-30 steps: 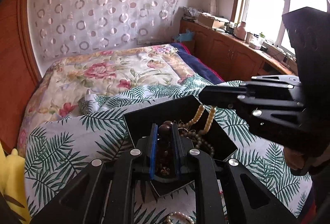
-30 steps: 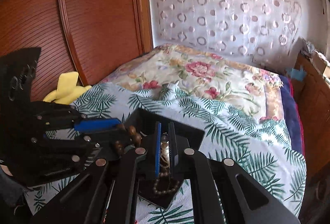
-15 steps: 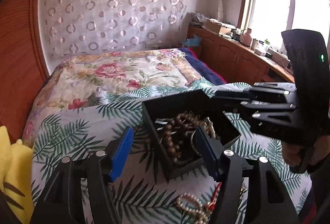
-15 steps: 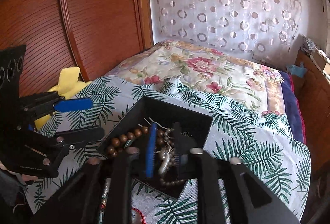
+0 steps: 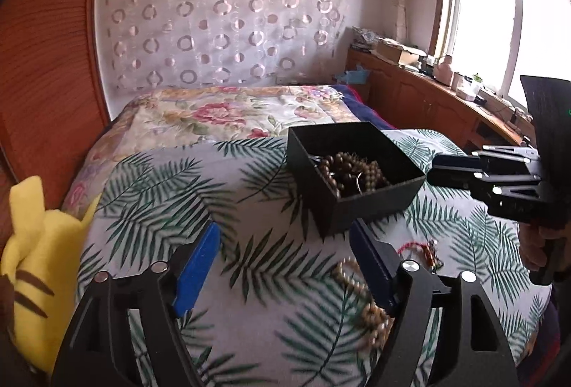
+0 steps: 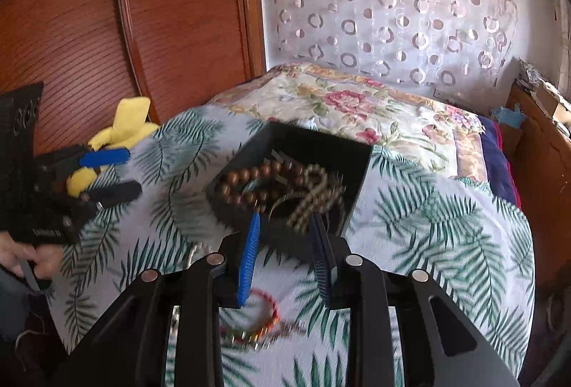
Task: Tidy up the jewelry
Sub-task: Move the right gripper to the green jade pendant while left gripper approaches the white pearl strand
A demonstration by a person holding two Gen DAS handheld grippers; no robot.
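A black box (image 5: 371, 208) (image 6: 357, 151) sits on the palm-leaf bedspread and holds brown bead strands (image 5: 351, 169) (image 6: 249, 178) and olive beads (image 6: 314, 194). My left gripper (image 5: 285, 244) is open and empty, held left of and in front of the box; it also shows in the right wrist view (image 6: 110, 173). My right gripper (image 6: 285, 223) is open and empty just before the box's near edge; it also shows in the left wrist view (image 5: 437, 167). A pale bead bracelet (image 5: 353, 283) and a red cord bracelet (image 5: 424, 249) (image 6: 267, 315) lie on the bedspread in front of the box.
A yellow plush toy (image 5: 39, 255) (image 6: 121, 126) lies at the bed's left edge by the wooden headboard (image 6: 89, 12). A floral quilt (image 5: 228, 116) covers the far bed. A wooden cabinet (image 5: 428, 101) runs under the window at right.
Both grippers opened and let their bead strands fall into the box, then drew back from it. The left gripper moved left and back; the right gripper opened last.
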